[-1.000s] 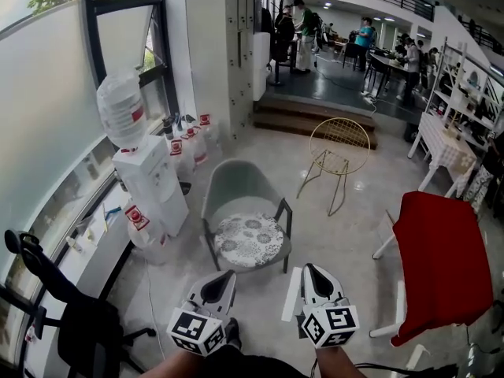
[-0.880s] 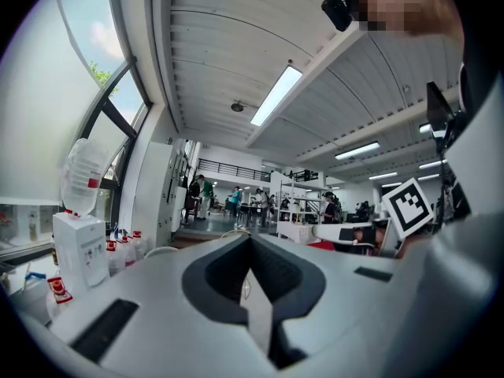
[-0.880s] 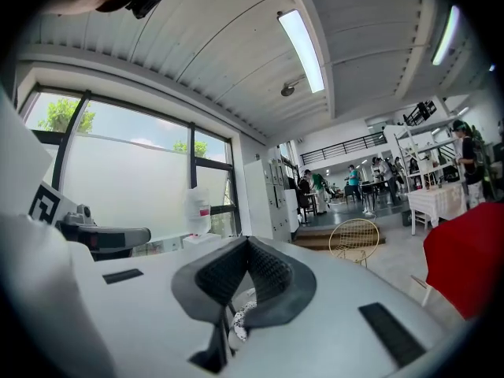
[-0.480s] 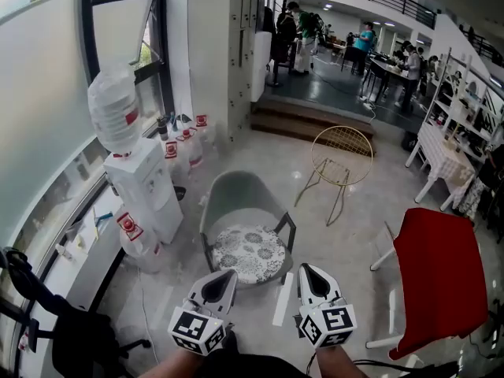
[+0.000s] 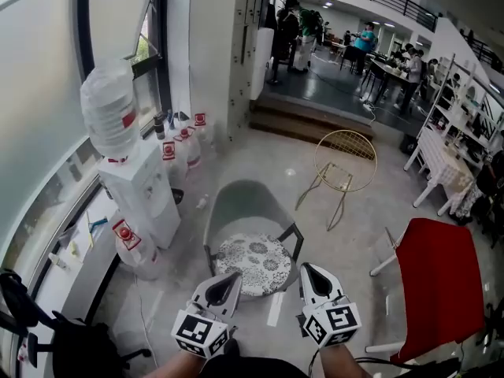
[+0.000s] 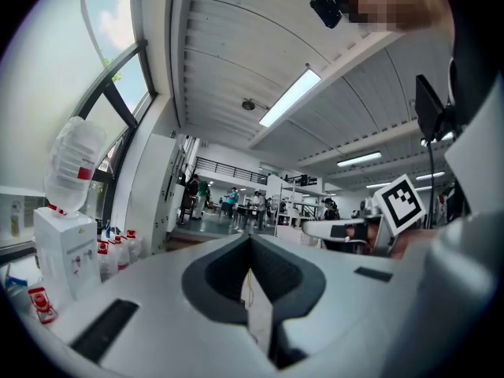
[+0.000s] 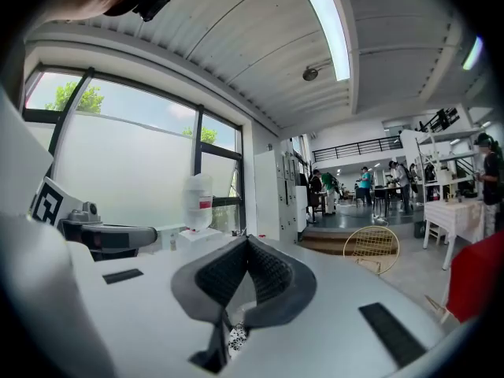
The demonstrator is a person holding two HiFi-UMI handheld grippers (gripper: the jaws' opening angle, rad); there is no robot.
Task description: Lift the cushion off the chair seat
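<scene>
The left gripper (image 5: 230, 279) and the right gripper (image 5: 308, 269) are both hanging clenched and empty, jaw tips pressed together, side by side just short of the grey chair (image 5: 240, 203) and pointing roughly level toward its front edge. The round patterned cushion (image 5: 253, 264) is lying flat on that chair's seat, untouched, between the dark arms. A water dispenser (image 5: 142, 187) with spare bottles (image 5: 126, 239) is standing just beside the chair on the window side, a gold wire chair (image 5: 345, 160) is sitting well beyond it, and a red chair (image 5: 437, 282) is standing off to the other side. The lift is not yet begun, and the likely trouble is in the grip – the jaws are needing to open first, or they will only be shoving the cushion back against the chair's shell. A soft pad pinched at one edge may be folding or slipping free, and the chair's arms are crowding both sides, so a wide reach could be knocking them and nudging the chair toward the bottles.
</scene>
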